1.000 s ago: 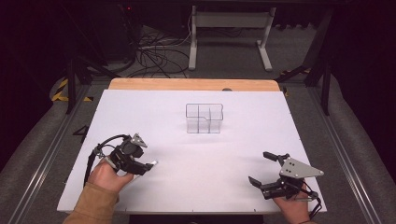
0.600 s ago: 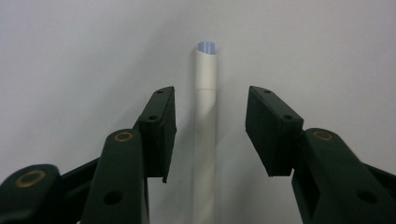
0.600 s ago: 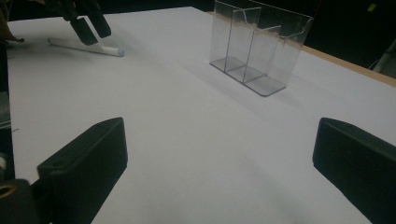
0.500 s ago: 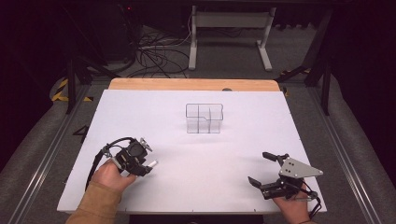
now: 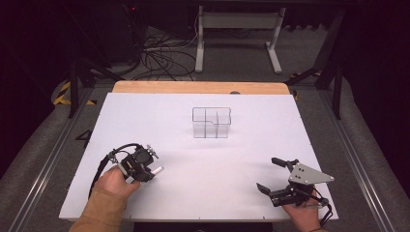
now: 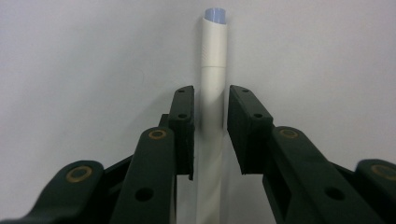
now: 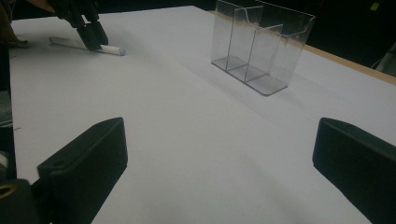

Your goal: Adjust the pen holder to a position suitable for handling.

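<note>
No readable writing anywhere that I can spot, no brand or label on the white marker (image 6: pixel 212 98) or the organizer.

The marker is a smooth, round white tube with a pale bluish cap end (image 6: pixel 215 14) and a faint seam partway down the barrel. It lies flat on the counter (image 5: pixel 203 159), which has a matte white sheet on top and a strip of light wood showing along the 12 o'clock edge. In the high view the marker (image 5: pixel 157 170) sits toward 8 o'clock of the counter, tip poking out at 3 o'clock from the left gripper (image 5: pixel 145 170).

In the left gripper view, the left gripper's (image 6: pixel 210 130) black jaws sit either side of the barrel with slim gaps, so they're straddling it, not squeezed onto it yet. They look like hard matte plastic with brass-coloured pivot pins.

The clear plastic organizer (image 5: pixel 211 122) stands upright near the counter's middle, toward 12 o'clock. Looks like acrylic, boxy, split by dividers into a few compartments, all see-through.

The right gripper (image 5: pixel 274 175) is down at 5 o'clock, well apart from everything, jaws spread wide on nothing, grey three-cornered plate on top. In the right gripper view the organizer (image 7: pixel 259 46) is at about 1 o'clock and the marker (image 7: pixel 86 44) at 10 o'clock.
</note>
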`<state>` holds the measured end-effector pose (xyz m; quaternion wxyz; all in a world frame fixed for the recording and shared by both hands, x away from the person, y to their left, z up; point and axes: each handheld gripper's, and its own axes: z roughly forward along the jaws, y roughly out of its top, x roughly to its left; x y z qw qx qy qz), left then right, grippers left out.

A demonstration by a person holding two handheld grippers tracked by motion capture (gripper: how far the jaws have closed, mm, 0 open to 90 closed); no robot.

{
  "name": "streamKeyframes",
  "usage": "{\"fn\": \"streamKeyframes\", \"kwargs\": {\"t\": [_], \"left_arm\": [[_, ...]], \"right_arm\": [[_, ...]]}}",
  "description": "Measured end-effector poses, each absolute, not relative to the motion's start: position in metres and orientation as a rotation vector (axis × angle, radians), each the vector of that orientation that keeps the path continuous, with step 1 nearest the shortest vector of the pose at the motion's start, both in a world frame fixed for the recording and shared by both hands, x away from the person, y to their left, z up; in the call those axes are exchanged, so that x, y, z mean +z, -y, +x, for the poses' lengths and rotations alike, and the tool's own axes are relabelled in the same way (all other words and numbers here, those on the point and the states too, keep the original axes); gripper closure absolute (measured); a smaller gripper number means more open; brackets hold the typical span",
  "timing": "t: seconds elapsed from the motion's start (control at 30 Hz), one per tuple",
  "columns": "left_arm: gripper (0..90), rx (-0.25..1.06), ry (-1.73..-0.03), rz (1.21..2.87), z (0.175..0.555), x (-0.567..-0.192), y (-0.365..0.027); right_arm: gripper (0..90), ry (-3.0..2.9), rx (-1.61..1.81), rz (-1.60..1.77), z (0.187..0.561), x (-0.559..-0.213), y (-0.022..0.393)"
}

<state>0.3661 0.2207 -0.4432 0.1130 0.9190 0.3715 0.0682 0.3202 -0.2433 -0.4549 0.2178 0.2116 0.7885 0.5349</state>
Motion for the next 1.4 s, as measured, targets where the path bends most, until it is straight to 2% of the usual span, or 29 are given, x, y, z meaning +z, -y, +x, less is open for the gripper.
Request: {"fn": "streamKeyframes", "kwargs": {"t": [0.23, 0.7, 1.0, 1.4], "left_arm": [[77.5, 0.201, -1.082, 2.738, 0.366, -0.446, -0.219], [78.5, 0.206, -1.096, 2.739, 0.366, -0.445, -0.22], [78.6, 0.248, -1.074, 2.655, 0.361, -0.431, -0.224], [78.6, 0.279, -1.042, 2.628, 0.356, -0.421, -0.224]], "right_arm": [[3.4, -2.187, 1.484, 0.584, 0.32, -0.455, 0.243], [3.4, -2.188, 1.481, 0.582, 0.32, -0.455, 0.243], [3.4, -2.187, 1.481, 0.583, 0.32, -0.455, 0.243], [3.4, -2.187, 1.479, 0.582, 0.32, -0.455, 0.243]]}}
